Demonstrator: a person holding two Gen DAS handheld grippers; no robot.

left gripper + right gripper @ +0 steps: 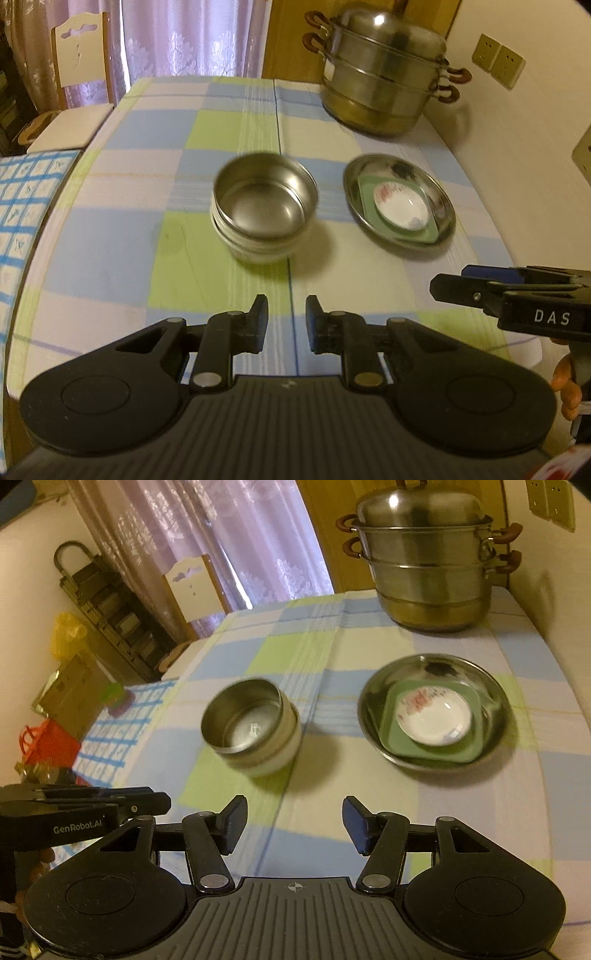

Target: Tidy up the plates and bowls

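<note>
**Bowls stacked, plates nested, both my grippers empty**

The table (110, 229), under a checked cloth, carries everything. At its far right corner stands the tiered steel steamer pot (424, 565), lid on. Nearer me, toward the right edge, sits the wide steel dish (495, 686); a green square plate (395, 734) lies inside it, and a small white saucer (434, 720) rests on that. Left of the dish, about mid-table and apart from it, the stack of bowls (264, 210) has a steel bowl on top. My right gripper (294, 825) hovers above the near edge, jaws wide, nothing between them. My left gripper (286, 323) has a narrow gap, also empty.
</note>
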